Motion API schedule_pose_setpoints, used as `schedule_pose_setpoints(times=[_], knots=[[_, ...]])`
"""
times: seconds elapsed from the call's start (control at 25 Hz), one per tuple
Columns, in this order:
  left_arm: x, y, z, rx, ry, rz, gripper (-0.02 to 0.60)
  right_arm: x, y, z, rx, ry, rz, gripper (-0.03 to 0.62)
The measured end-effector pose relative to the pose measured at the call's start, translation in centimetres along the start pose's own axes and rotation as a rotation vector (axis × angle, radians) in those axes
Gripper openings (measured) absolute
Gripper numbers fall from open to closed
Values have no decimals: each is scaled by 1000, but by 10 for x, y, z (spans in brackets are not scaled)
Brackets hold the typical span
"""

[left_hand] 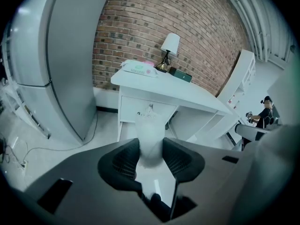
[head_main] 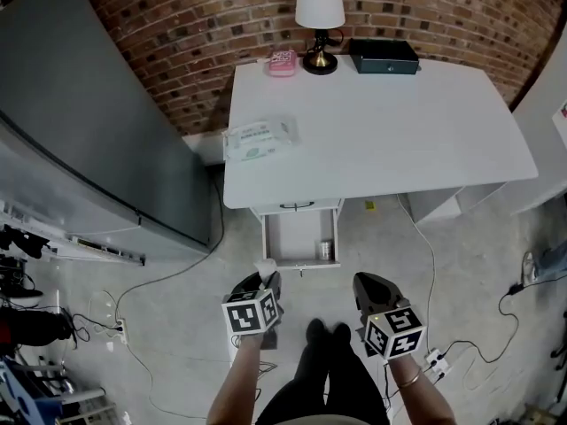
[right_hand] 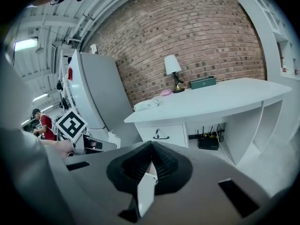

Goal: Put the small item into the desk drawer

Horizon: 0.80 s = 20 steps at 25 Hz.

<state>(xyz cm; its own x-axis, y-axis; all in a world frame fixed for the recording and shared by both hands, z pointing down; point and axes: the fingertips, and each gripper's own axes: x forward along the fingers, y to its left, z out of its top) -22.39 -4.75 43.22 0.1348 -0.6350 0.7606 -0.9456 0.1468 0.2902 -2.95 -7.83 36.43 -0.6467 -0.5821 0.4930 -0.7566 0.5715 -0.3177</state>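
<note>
Your left gripper (left_hand: 150, 154) stands part-open, pads pressing the small white item (left_hand: 150, 136); only its own view shows that grip. The head view alone shows the drawer (head_main: 268, 237) pulled open, the item just before its front edge. Right gripper (right_hand: 151, 161): jaws together, empty, over floor (head_main: 381, 242) beside the drawer.

Locate the white desk (head_main: 399, 140) in the upper centre of the head view. On its top you find four items: a lamp (head_main: 319, 11) at the far edge, a pink object (head_main: 282, 63) just left of the lamp base, a dark flat box (head_main: 383, 56) just right of it, and a white soft pack (head_main: 259, 139) near the left edge. Below the desk's front edge the drawer (head_main: 299, 237) stands open, and a small cylindrical object (head_main: 325, 251) sits at its right front corner. On the grey floor (head_main: 177, 326), cables (head_main: 431, 246) run at lower left and right, and a power strip (head_main: 434, 359) lies at lower right.
</note>
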Motion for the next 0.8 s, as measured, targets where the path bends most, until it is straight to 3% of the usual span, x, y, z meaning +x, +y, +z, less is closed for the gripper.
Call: schedule_pose_setpoints(times=[0.4,0.8], knots=[[54,8,-10,8,21,34,176,41,-19,-22,15,27,33,8],[124,19,-29,36,15,46,176,83,-50,-75,1,59,67,8]])
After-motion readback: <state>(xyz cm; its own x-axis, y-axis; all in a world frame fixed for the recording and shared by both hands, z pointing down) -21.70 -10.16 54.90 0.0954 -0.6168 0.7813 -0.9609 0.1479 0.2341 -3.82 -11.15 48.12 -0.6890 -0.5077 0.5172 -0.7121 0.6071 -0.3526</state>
